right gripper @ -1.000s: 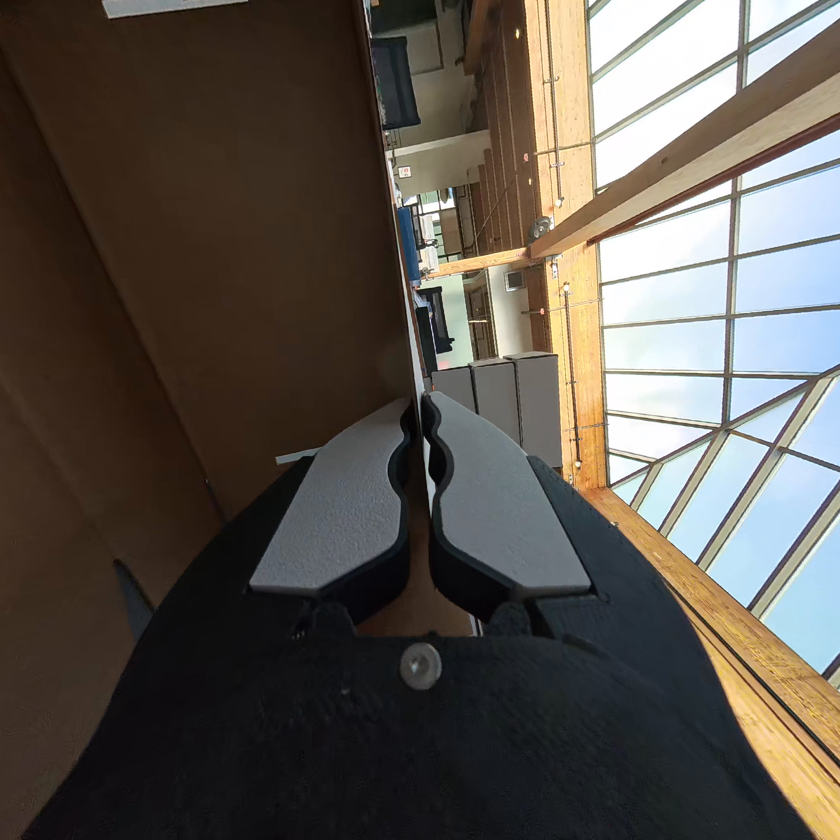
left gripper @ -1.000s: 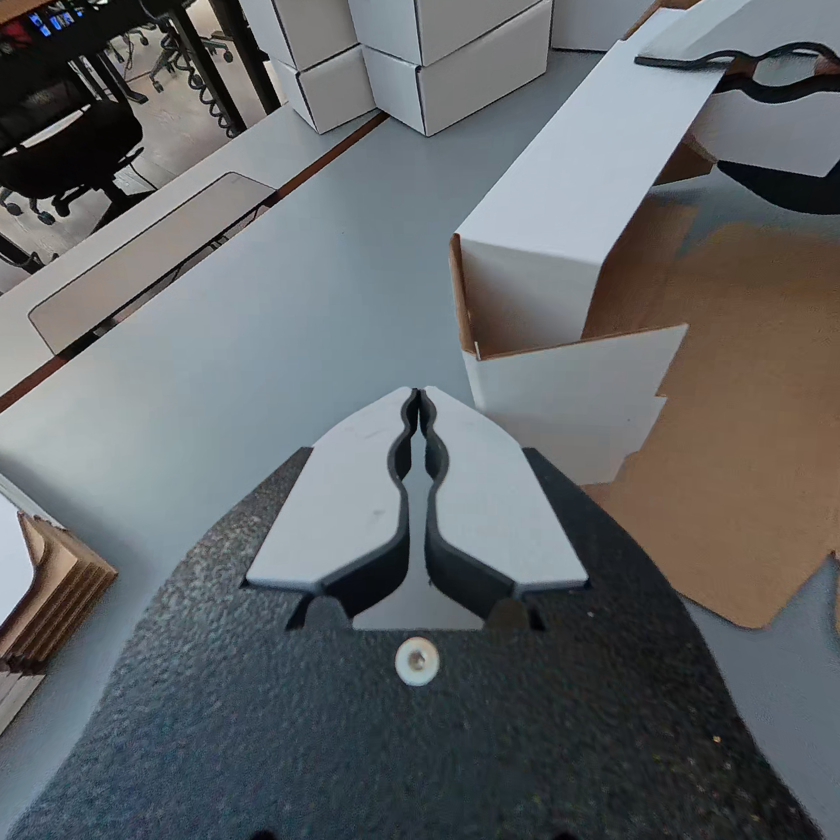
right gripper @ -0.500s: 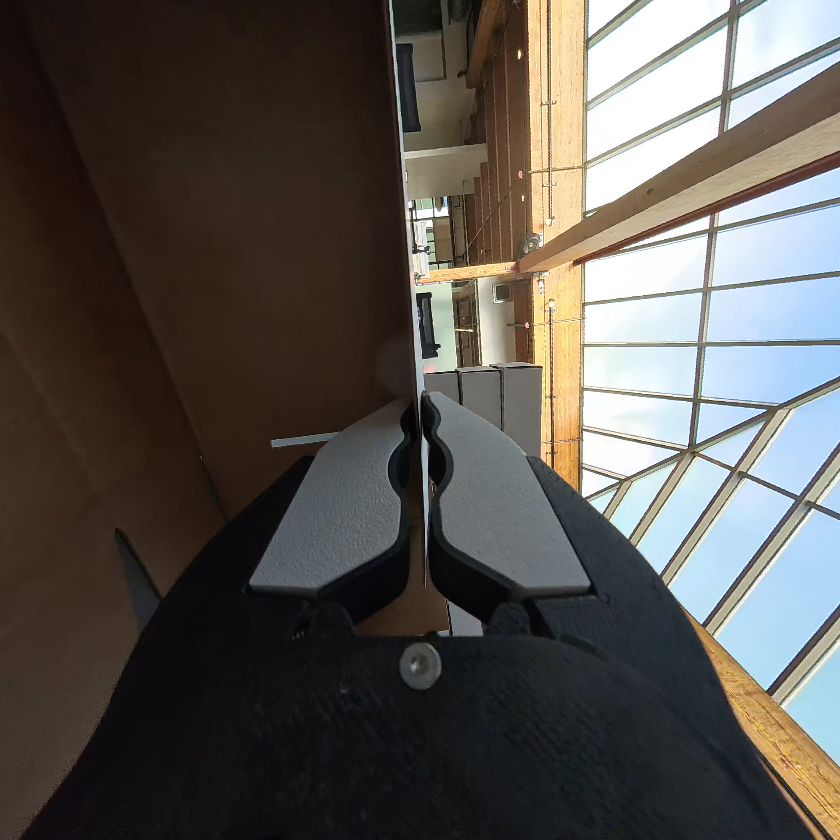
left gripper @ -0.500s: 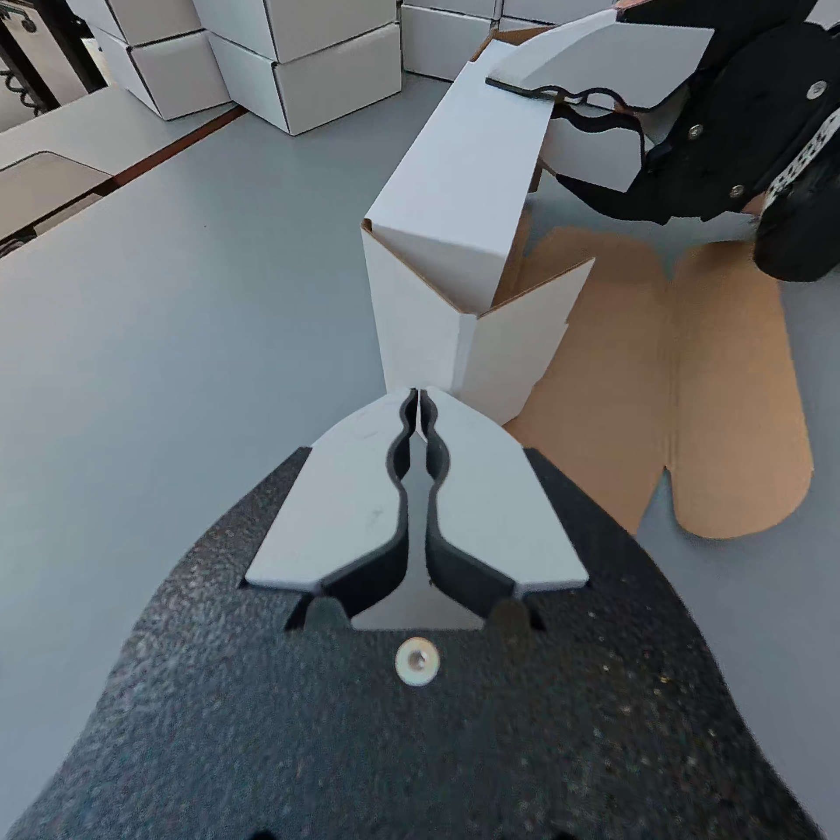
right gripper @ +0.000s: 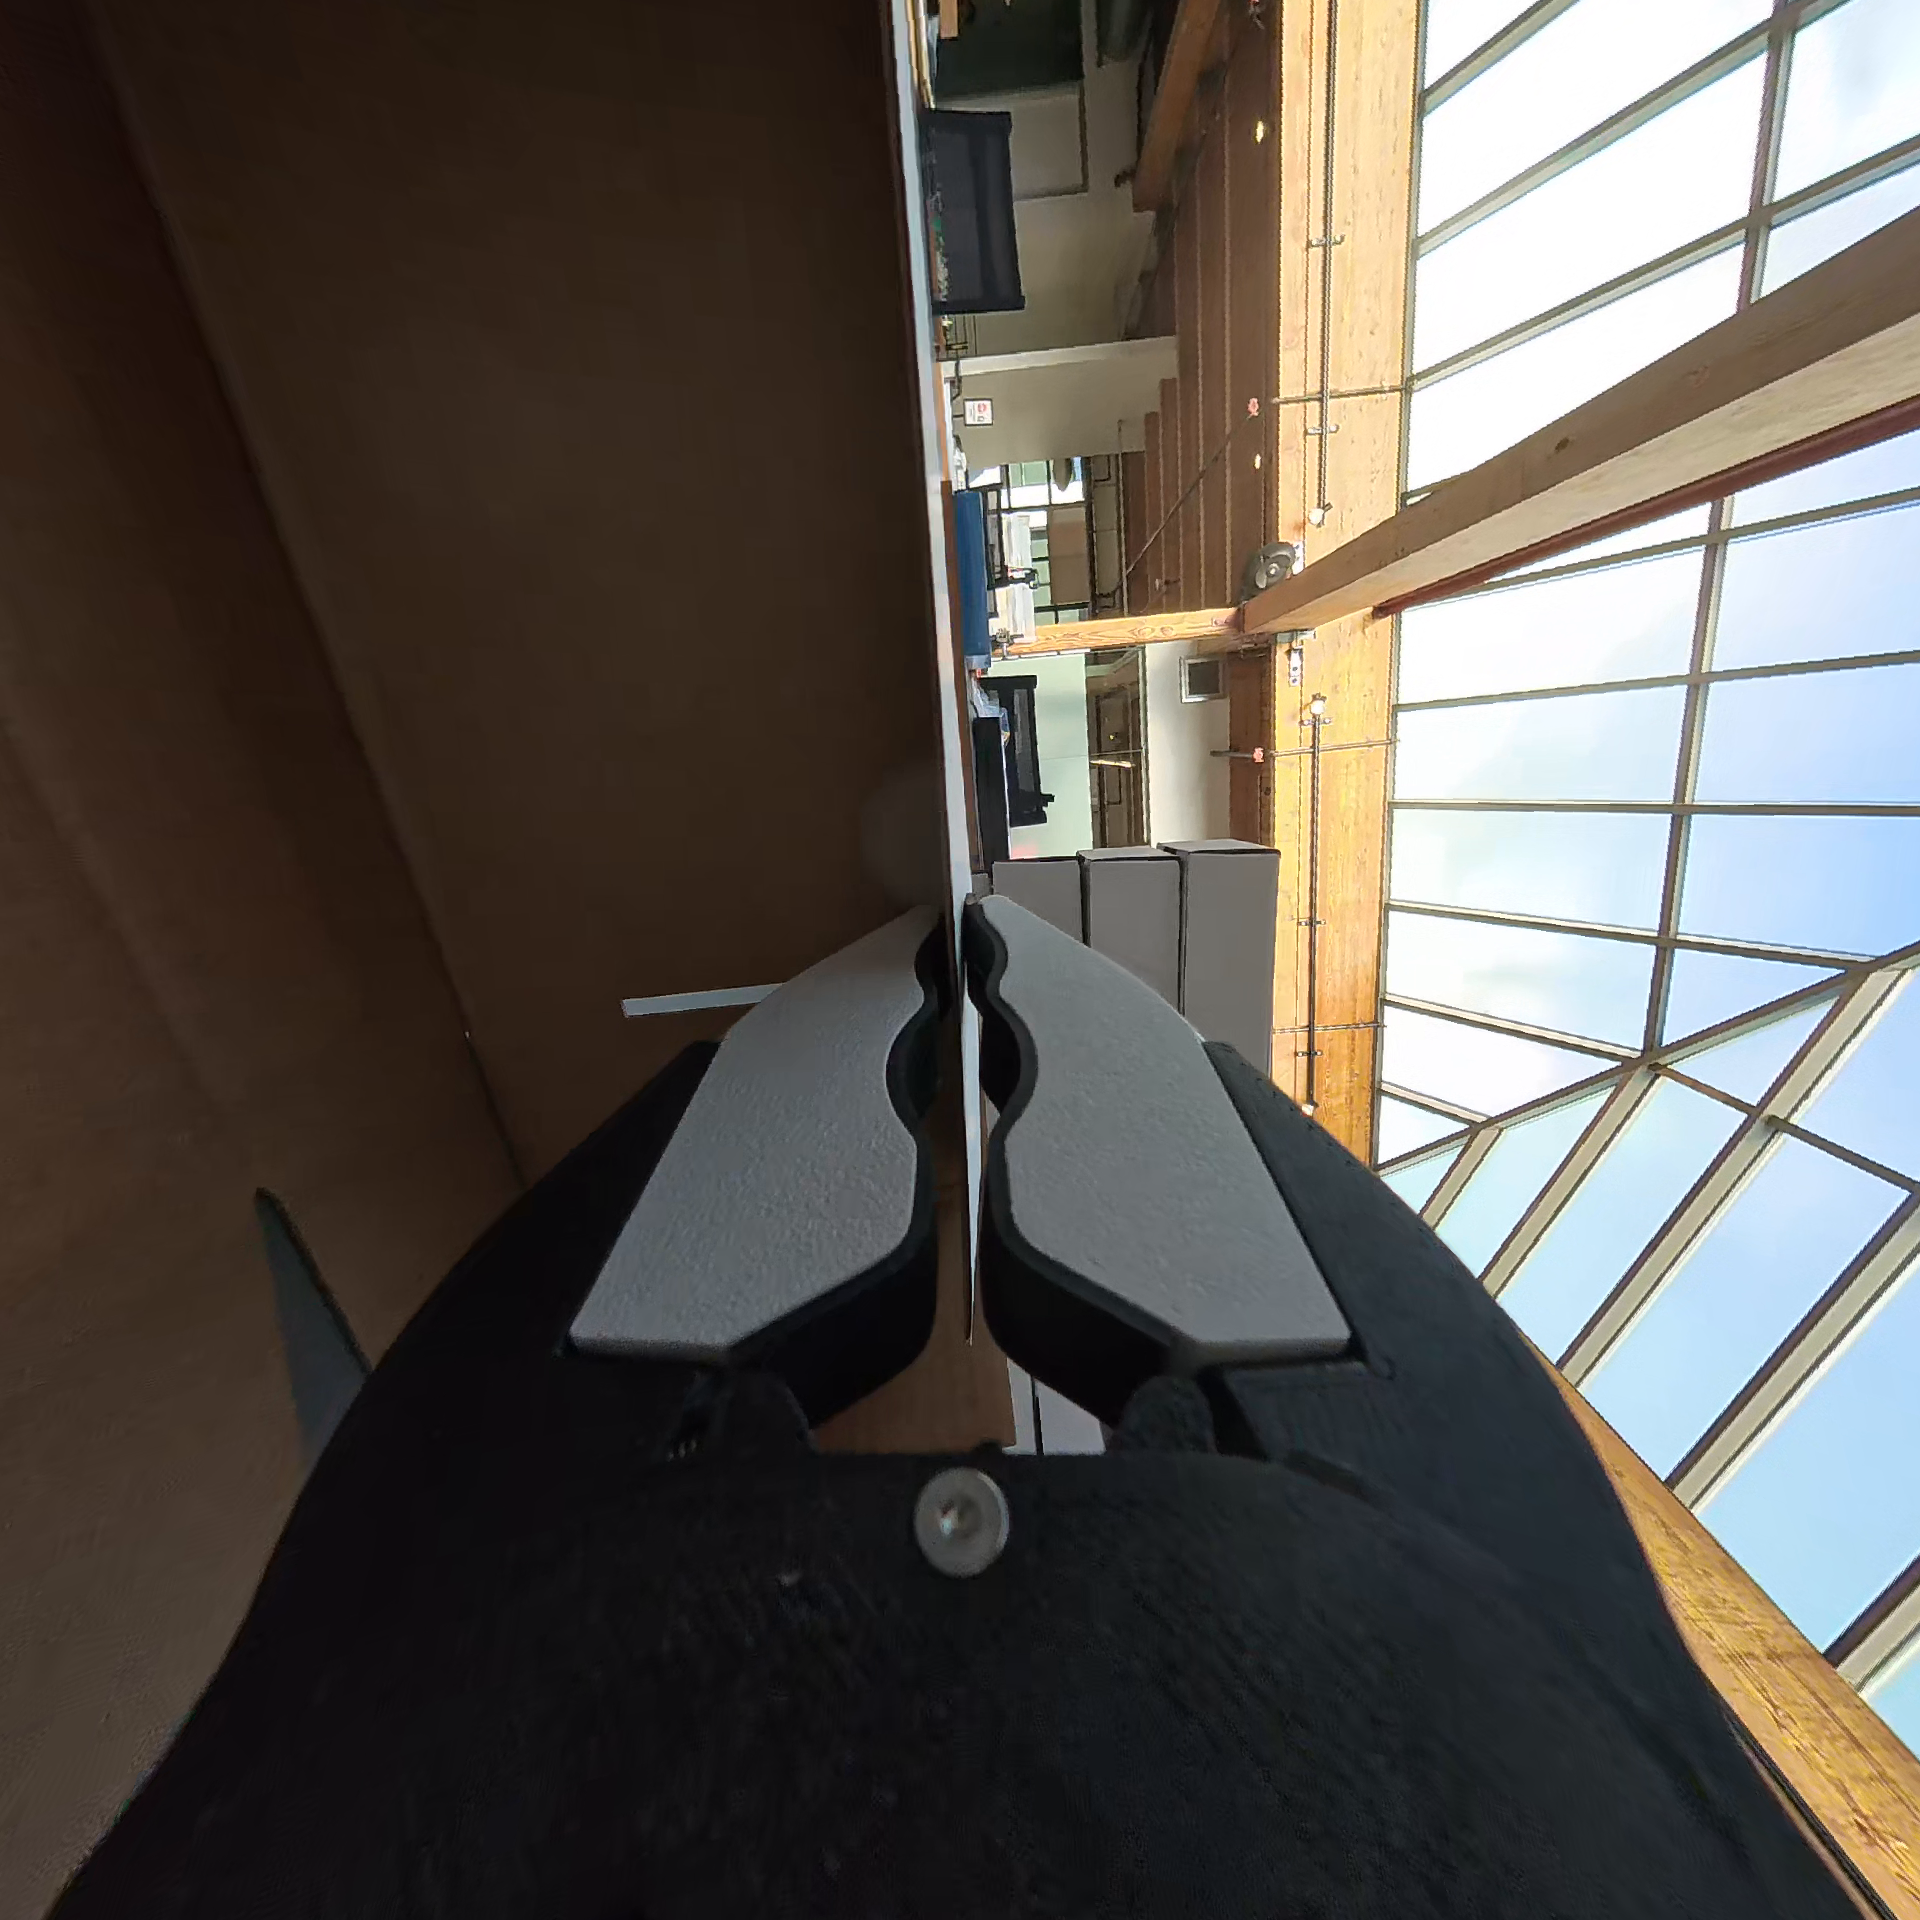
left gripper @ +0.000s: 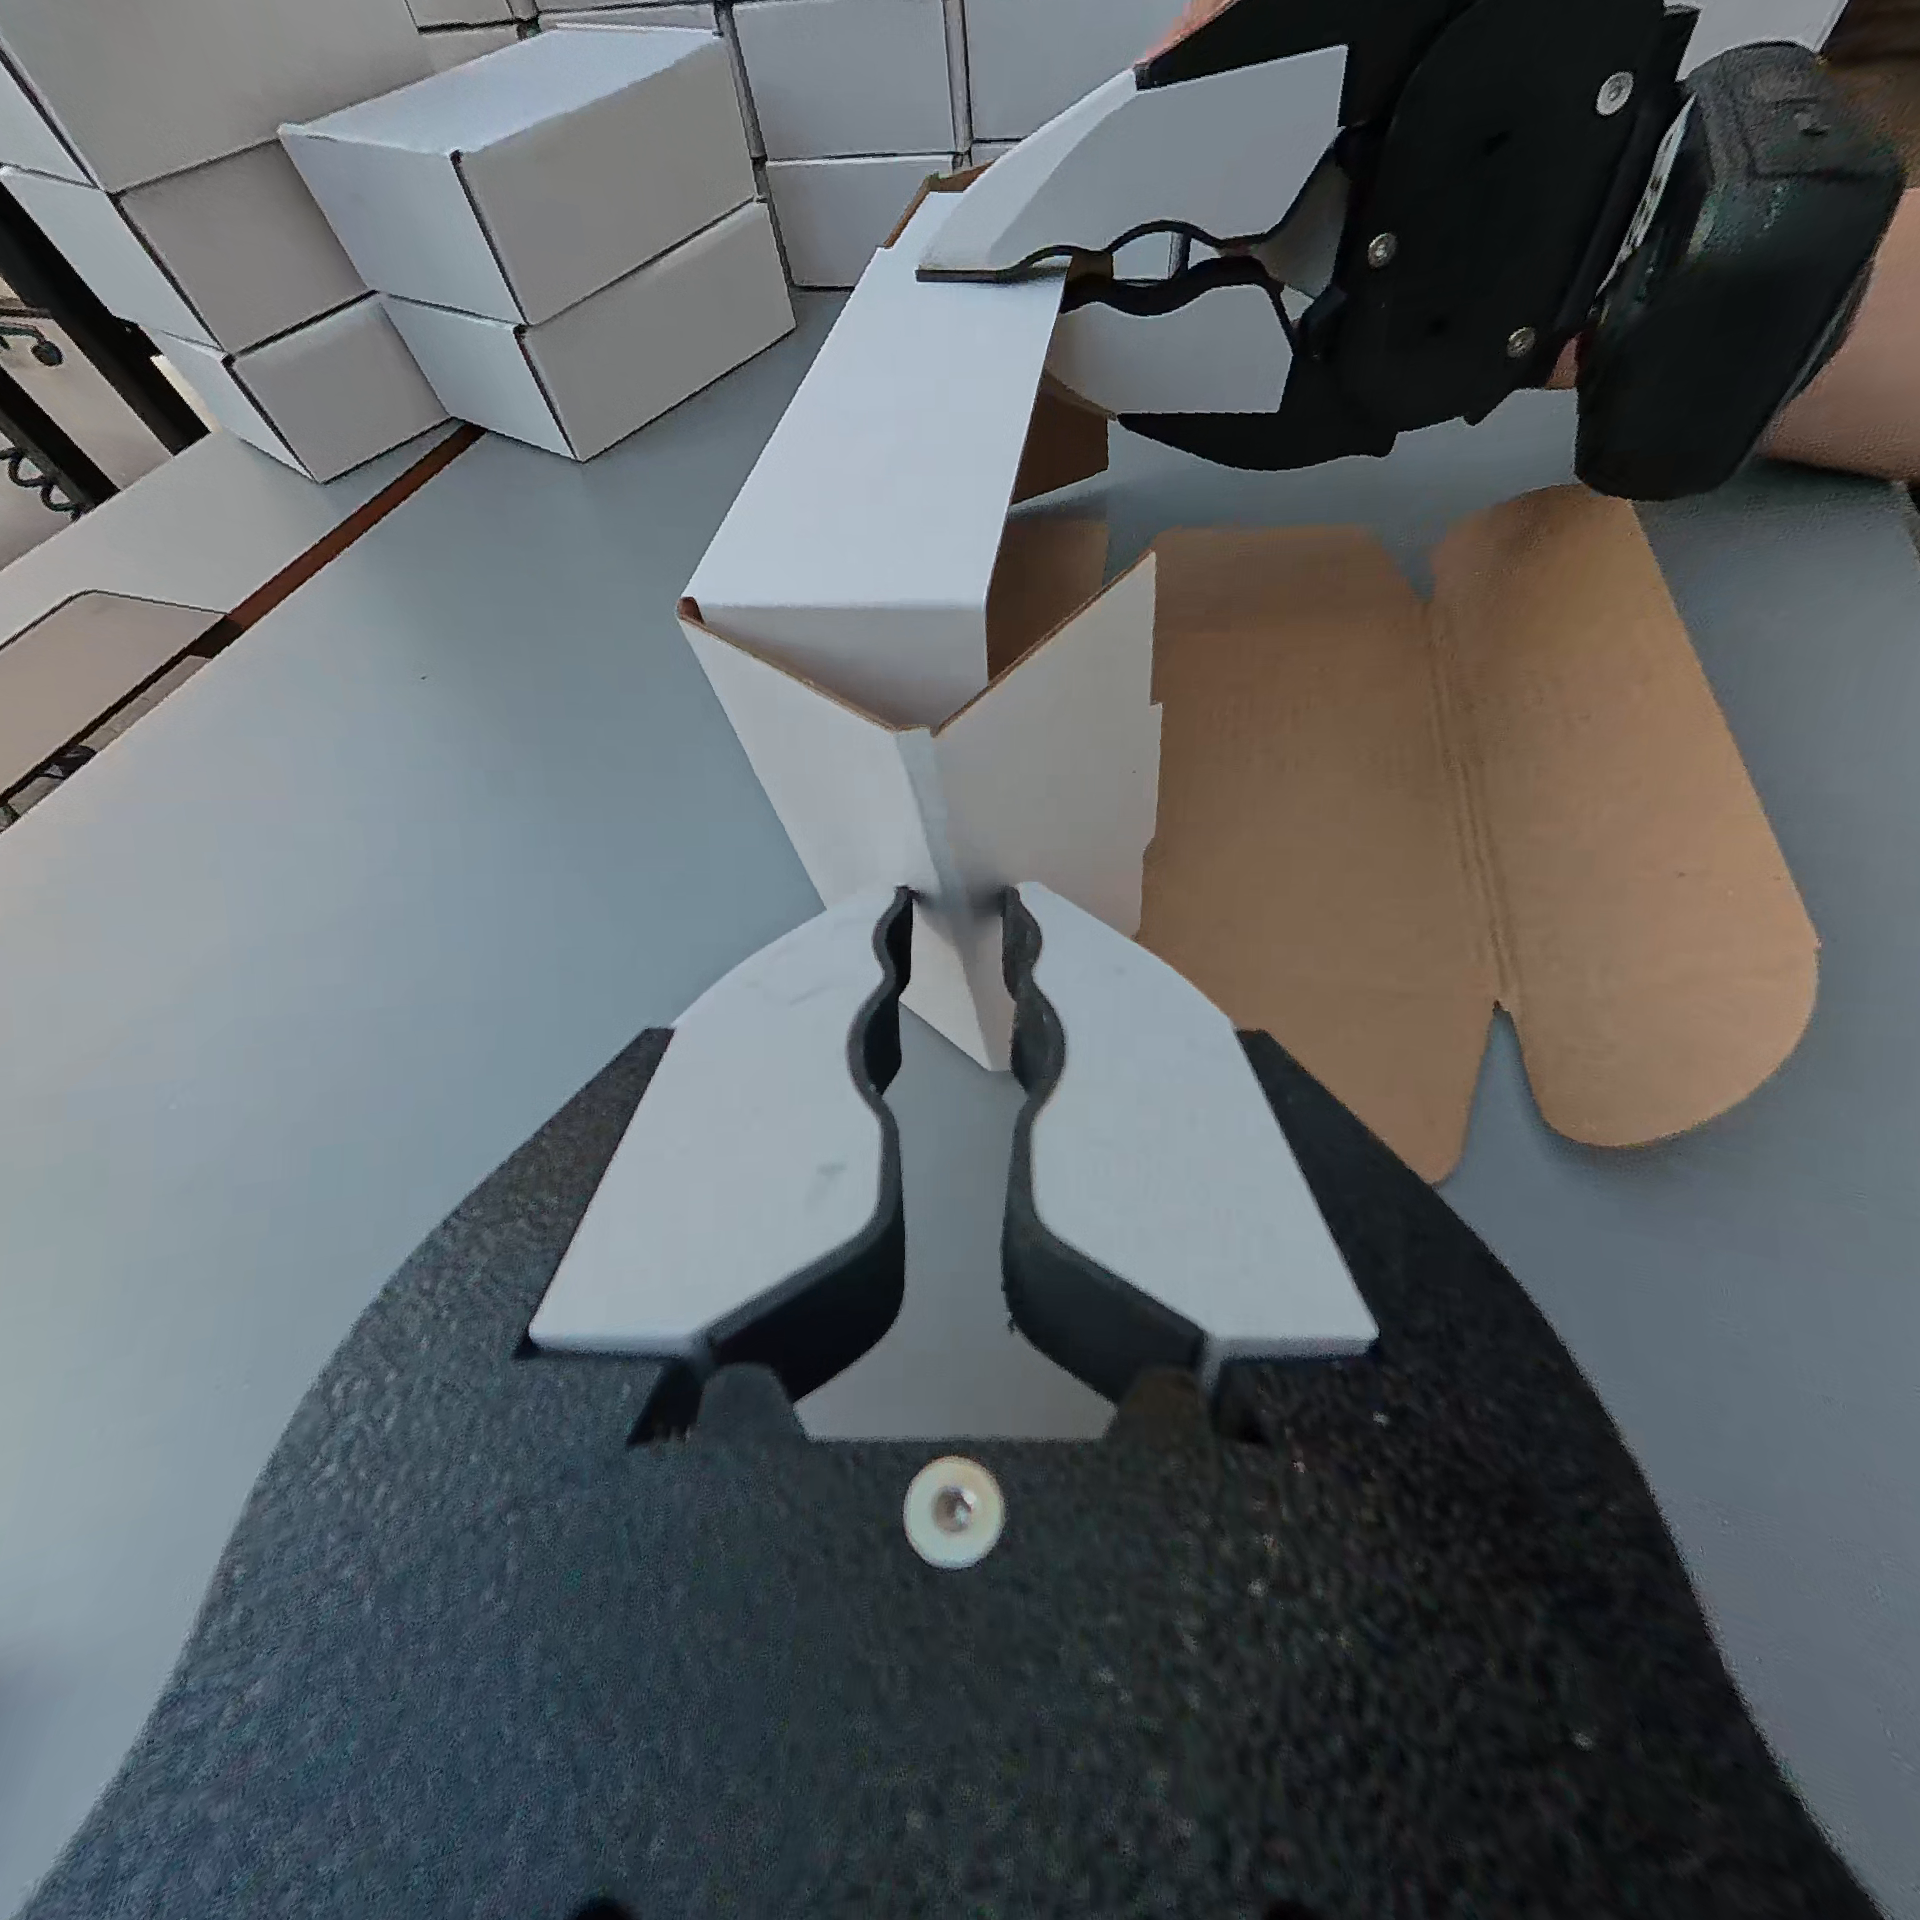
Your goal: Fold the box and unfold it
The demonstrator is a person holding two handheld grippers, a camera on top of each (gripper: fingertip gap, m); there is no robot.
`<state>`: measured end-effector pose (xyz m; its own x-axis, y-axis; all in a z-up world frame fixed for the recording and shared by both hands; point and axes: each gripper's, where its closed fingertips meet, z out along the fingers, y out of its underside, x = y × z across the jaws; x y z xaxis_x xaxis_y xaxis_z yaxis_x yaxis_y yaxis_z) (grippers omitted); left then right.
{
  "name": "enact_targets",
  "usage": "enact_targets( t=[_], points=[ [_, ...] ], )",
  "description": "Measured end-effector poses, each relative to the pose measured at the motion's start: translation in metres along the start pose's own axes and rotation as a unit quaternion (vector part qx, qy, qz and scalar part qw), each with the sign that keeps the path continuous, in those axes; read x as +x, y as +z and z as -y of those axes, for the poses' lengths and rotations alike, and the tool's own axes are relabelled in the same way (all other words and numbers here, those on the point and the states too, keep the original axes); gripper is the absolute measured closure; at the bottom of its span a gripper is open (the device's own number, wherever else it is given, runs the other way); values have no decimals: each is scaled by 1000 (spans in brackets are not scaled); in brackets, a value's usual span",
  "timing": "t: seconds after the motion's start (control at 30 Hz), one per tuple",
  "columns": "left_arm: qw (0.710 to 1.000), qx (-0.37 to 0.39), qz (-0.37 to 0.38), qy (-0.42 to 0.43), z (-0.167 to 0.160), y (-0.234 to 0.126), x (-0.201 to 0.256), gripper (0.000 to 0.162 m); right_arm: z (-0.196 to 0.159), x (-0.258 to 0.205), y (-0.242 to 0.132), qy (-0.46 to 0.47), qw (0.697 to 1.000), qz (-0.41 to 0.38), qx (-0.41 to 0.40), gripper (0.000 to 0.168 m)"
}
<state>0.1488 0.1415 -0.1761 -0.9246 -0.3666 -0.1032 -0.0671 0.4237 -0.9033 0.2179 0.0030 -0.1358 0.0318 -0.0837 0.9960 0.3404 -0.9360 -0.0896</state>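
1. The box (left gripper: 883, 499), white outside and brown inside, sits half-formed on the grey table (left gripper: 312, 831): one long wall panel stands up, while the rest of the sheet lies flat to the right with its brown side up.
2. The left gripper (left gripper: 956, 904) is low and right up against the near corner of that raised wall. Its fingers are spread a little, and the white corner flap pokes into the gap between the tips. Whether the pads touch the cardboard I cannot tell.
3. At the far end, the right gripper (left gripper: 1101, 272) comes in from the upper right, a bare forearm (left gripper: 1849, 416) behind it. Its fingers are pressed together on the top edge of the standing panel.
4. The right wrist view confirms it: the right gripper (right gripper: 961, 914) pinches a thin cardboard edge running straight down between its fingers, with the brown inner face of the box (right gripper: 468, 520) filling the left side.
5. Behind the action, folded white boxes (left gripper: 520, 229) are stacked at the back of the table.
6. Past the pinched edge, that tilted view shows big windows (right gripper: 1662, 727) and timber beams (right gripper: 1558, 436).
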Motion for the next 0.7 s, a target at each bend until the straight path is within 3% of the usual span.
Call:
enact_targets(
  t=[0.27, 0.5, 0.7],
  points=[
    [995, -46, 68, 50, 5, 16, 11, 148, 2, 0, -9, 15, 998, 61, -5, 166],
    [985, -52, 162, 20, 7, 22, 5, 140, 2, -1, -14, -32, 999, 22, -16, 165],
    [984, -34, 169, -34, 9, 29, 4, 126, 1, -1, -10, -8, 996, 88, -11, 164]
  ],
)
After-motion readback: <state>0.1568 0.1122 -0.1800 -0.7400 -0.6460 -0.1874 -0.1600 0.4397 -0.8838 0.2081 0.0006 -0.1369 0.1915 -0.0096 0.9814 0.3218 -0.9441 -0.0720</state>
